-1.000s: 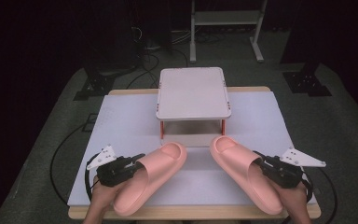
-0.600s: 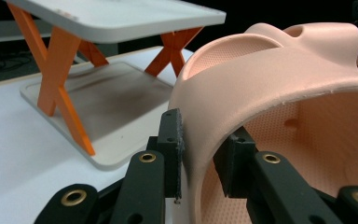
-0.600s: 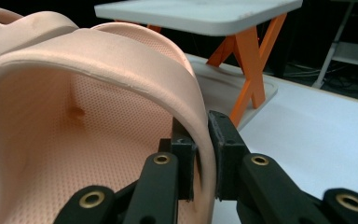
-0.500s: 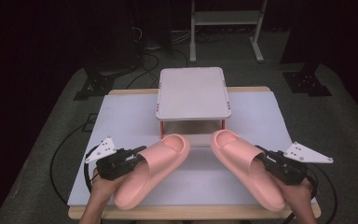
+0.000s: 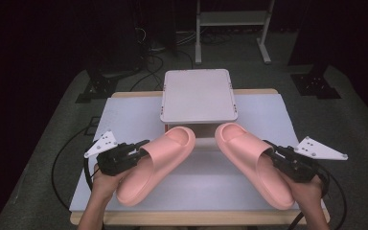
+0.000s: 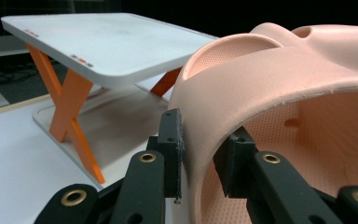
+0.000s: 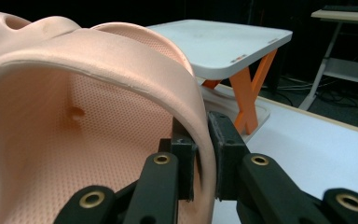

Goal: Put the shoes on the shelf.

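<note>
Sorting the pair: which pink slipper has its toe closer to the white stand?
The left slipper, held by the left tongs; its toe sits under the stand's front edge, while the right slipper stops short.

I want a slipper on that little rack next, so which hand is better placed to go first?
Left, narrowly. The left gripper grips its slipper, whose toe lies under the rack's front edge; the right slipper angles away.

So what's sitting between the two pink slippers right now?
In the high view, nothing lies between the left slipper and the right slipper but bare white table. The small rack stands just beyond their toes.
</note>
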A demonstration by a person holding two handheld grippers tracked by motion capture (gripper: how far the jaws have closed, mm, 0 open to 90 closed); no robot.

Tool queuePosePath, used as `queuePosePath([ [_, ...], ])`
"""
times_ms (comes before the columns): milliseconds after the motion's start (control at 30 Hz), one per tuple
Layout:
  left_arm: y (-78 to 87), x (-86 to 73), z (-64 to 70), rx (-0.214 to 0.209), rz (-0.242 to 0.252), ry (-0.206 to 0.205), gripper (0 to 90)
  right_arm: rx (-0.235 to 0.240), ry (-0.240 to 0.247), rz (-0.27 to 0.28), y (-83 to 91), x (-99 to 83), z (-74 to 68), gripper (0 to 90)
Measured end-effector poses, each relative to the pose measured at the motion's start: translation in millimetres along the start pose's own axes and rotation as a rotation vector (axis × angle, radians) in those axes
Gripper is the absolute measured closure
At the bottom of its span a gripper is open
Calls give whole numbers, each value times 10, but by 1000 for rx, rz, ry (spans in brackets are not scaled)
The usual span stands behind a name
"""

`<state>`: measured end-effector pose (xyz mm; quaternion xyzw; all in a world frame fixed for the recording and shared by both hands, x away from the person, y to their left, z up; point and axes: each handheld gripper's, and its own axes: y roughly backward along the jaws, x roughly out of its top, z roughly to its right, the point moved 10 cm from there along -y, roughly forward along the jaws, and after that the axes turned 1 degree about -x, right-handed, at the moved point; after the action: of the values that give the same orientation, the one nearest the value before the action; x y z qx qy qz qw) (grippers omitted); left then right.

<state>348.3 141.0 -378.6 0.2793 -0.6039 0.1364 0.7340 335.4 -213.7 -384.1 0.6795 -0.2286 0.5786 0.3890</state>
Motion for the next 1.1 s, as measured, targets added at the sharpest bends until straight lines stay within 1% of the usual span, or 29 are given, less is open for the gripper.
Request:
queuePosePath([
  [33,-2,18,-6,1,2,1,733,0,0,0,0,0,0,808],
  [133,-9,83,-41,9,7,-8,734,-6,-5,15,-1,78,13,808],
  [267,-17,130,-51,13,13,-3,734,-10,-5,22,-10,131,19,809],
  [300,-18,141,-58,15,13,-9,734,-12,-4,25,-18,153,23,809],
  [467,-39,189,-91,23,14,-8,734,-14,-2,32,-57,227,30,809],
  [667,-69,227,-154,30,18,3,734,-24,-7,23,-158,286,84,809],
  [733,-79,244,-205,46,6,-2,733,-27,-9,18,-191,295,98,809],
  [767,-79,244,-205,46,6,-2,733,-27,-9,18,-191,295,98,809],
  [967,-111,310,-274,52,4,-3,734,-30,-7,9,-316,340,135,809],
  [1100,-141,344,-316,56,0,-9,734,-31,-3,3,-355,360,144,808],
])
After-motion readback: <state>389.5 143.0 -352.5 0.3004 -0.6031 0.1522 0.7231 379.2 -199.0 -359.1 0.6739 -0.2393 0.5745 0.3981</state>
